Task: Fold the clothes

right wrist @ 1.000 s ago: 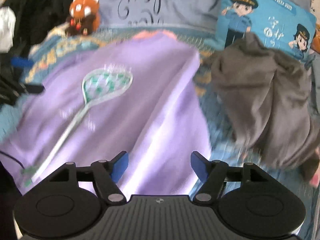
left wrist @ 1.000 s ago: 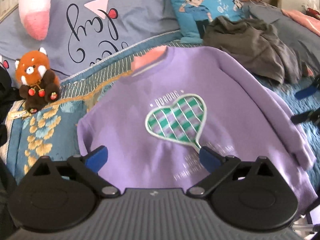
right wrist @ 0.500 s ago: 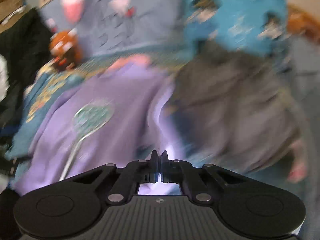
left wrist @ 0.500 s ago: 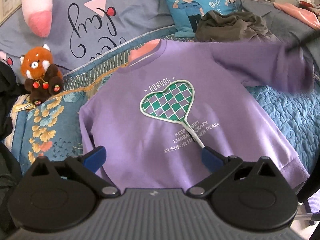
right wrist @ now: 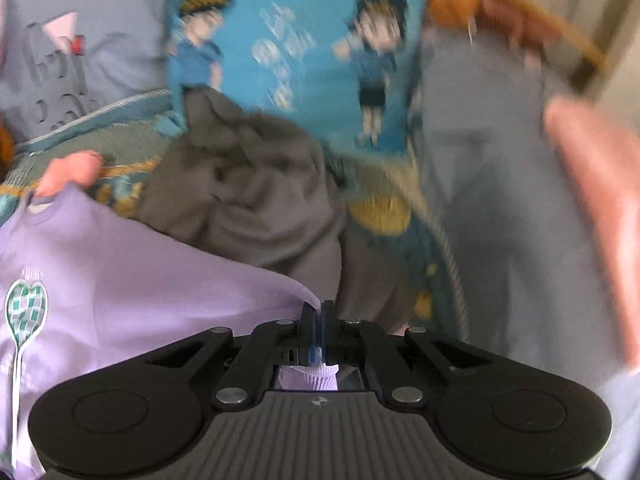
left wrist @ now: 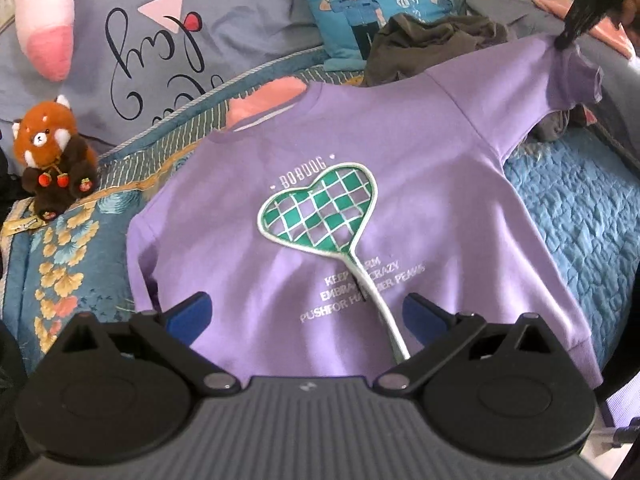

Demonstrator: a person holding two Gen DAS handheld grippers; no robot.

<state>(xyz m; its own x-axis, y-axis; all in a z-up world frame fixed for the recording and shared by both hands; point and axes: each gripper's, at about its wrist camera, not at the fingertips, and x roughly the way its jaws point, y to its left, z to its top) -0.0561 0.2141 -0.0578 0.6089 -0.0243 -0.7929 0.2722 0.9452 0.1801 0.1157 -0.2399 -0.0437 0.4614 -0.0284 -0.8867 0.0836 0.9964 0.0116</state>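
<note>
A purple sweatshirt (left wrist: pixel 360 216) with a green heart-shaped racket print lies face up on the bed. My left gripper (left wrist: pixel 304 316) hovers open over its lower hem, nothing between its blue pads. My right gripper (right wrist: pixel 318 324) is shut on the cuff of the sweatshirt's right sleeve (right wrist: pixel 160 280). In the left wrist view that sleeve (left wrist: pixel 560 76) is stretched out and lifted to the upper right, pinched by the right gripper (left wrist: pixel 566 40). The other sleeve (left wrist: pixel 140 264) lies folded along the left side of the body.
A crumpled grey-brown garment (left wrist: pixel 432 40) lies behind the sweatshirt, against a blue cartoon pillow (left wrist: pixel 372 4). A red panda plush (left wrist: pixel 50 156) sits at the left. A grey lettered pillow (left wrist: pixel 168 52) lies behind. Blue quilted bedding (left wrist: pixel 580 216) spreads to the right.
My right gripper shut on the right sleeve's cuff and pulled it up and out to the right, away from the body. The left gripper barely shifted and stayed open.
</note>
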